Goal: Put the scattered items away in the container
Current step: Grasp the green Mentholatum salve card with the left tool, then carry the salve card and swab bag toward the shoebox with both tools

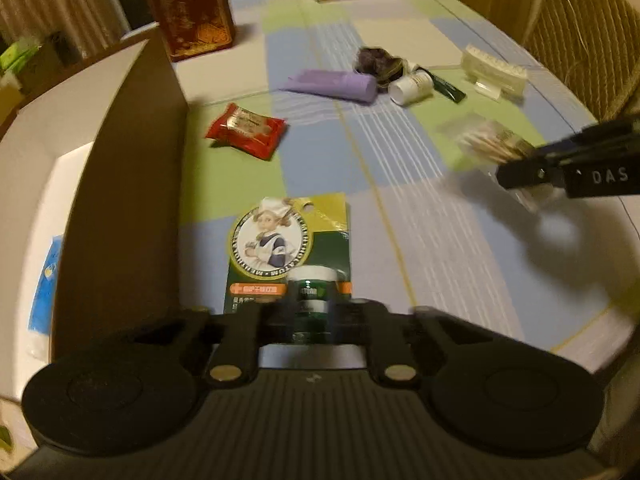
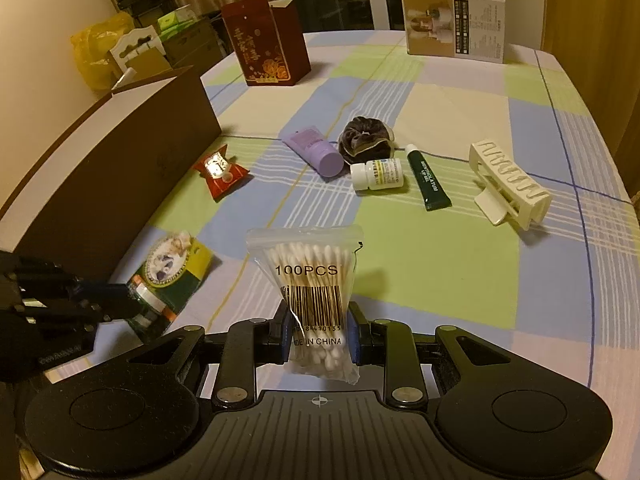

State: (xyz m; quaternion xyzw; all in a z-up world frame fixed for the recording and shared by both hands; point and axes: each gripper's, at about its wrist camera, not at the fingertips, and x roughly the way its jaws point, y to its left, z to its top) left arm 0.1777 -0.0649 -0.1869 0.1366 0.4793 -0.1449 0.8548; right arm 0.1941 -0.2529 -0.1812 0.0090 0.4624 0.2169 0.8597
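Note:
My left gripper (image 1: 312, 316) is shut on a green blister card with a small jar (image 1: 280, 248), right beside the brown box with a white inside (image 1: 120, 168) on the left. My right gripper (image 2: 320, 336) is shut on a clear bag of cotton swabs (image 2: 308, 268), which hangs above its shadow on the cloth. Further out lie a red candy packet (image 2: 220, 170), a purple tube (image 2: 316, 150), a dark scrunchie (image 2: 364, 136), a white bottle (image 2: 378, 174), a green tube (image 2: 428, 180) and a cream hair claw (image 2: 510, 184).
A checked cloth (image 2: 440, 272) covers the table. A tall red box (image 2: 266, 40) and a white carton (image 2: 454, 20) stand at the far edge. A wicker chair (image 1: 592, 40) is beyond the right side, with clutter and a yellow bag (image 2: 96, 52) behind the brown box.

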